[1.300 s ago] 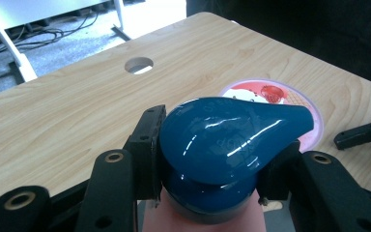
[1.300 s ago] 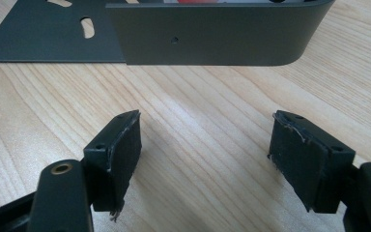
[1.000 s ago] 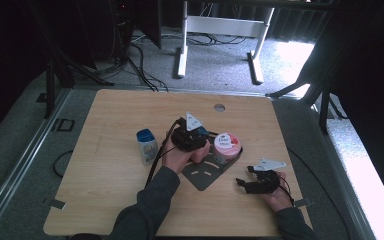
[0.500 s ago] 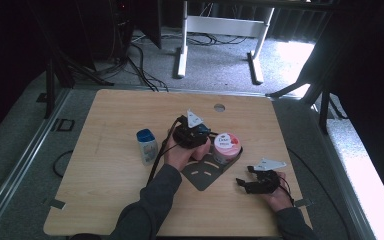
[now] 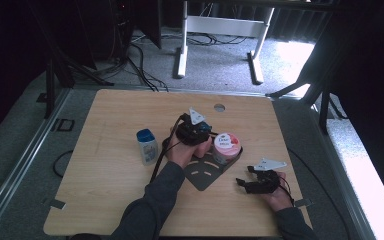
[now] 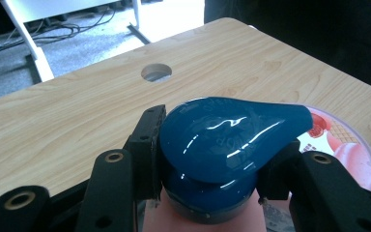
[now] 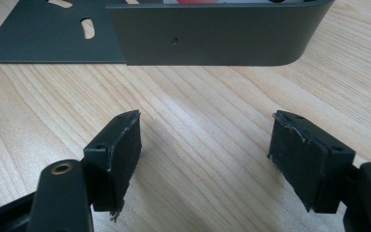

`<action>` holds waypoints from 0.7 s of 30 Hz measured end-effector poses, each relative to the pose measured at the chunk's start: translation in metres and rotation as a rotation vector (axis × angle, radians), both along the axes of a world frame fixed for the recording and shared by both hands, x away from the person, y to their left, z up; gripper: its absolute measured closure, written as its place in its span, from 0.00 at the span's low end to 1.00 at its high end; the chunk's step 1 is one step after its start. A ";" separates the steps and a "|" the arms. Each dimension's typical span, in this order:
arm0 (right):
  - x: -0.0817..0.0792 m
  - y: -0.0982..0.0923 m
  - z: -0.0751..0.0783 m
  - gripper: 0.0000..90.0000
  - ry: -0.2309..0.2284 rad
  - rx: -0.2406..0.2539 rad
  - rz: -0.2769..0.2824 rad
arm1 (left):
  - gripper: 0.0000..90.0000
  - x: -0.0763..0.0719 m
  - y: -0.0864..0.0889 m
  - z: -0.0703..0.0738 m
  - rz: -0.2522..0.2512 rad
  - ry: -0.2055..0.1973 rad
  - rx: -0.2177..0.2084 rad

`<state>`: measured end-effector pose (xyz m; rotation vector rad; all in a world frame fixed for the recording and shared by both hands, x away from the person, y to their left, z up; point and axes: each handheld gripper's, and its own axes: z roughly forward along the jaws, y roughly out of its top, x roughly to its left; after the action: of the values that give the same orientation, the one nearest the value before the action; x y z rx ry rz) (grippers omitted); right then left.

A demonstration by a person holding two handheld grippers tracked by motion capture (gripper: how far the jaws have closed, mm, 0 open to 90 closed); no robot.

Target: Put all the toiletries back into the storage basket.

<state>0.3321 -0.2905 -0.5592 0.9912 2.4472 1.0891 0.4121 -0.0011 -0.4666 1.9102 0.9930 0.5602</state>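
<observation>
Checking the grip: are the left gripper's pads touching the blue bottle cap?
Touching. The left gripper view shows both pads pressed against the blue cap.

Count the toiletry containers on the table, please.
3: a blue-capped bottle standing left of the tray, a pink jar on the tray, and a blue-capped bottle in the left gripper.
</observation>
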 end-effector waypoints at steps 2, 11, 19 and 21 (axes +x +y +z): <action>0.000 0.000 0.000 0.30 0.000 -0.001 0.001 | 0.59 0.002 -0.002 -0.001 0.003 0.003 0.000; 0.000 0.000 0.000 0.30 0.000 0.000 0.001 | 0.59 0.009 -0.006 -0.005 0.028 0.007 -0.005; 0.000 0.000 0.000 0.30 0.000 0.000 0.002 | 0.59 0.014 -0.009 -0.004 0.034 0.008 0.003; 0.000 0.000 0.000 0.30 0.000 0.000 0.002 | 0.59 0.015 -0.010 -0.004 0.040 0.006 0.002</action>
<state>0.3325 -0.2905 -0.5592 0.9890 2.4493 1.0901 0.4269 -0.0113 -0.4710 1.8987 1.0361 0.5794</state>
